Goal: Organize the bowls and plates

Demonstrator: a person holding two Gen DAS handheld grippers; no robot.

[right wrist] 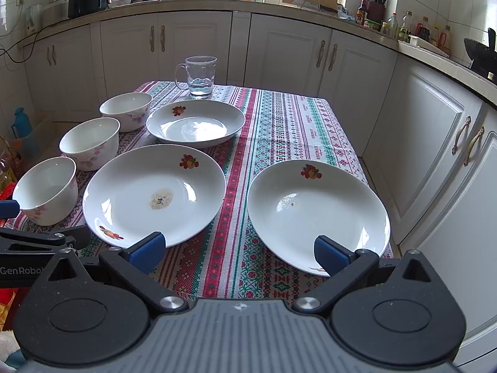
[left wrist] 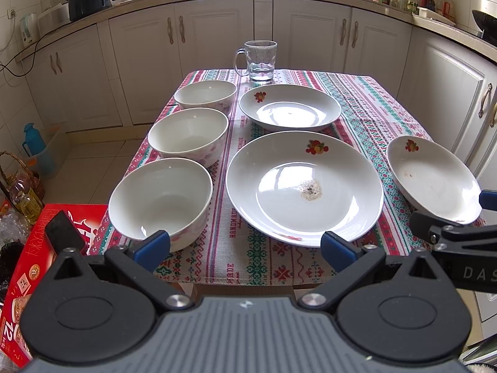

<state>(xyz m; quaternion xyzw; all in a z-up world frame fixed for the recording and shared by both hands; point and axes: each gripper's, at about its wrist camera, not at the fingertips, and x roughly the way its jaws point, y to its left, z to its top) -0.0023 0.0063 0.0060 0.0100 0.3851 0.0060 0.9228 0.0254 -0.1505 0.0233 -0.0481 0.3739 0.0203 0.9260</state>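
Table (left wrist: 366,99) under a woven patterned cloth. Three bowls (left wrist: 189,133) in a row along the left edge; two plates (left wrist: 306,186) down the middle, a third plate (right wrist: 316,214) at the near right corner. Left gripper (left wrist: 245,250) and right gripper (right wrist: 239,251): fingers spread wide, holding nothing, at the near edge. Glazed white ceramic, likely rigid, slick, breakable. Best hold judged at the rim. Middle near plate carries dried residue.
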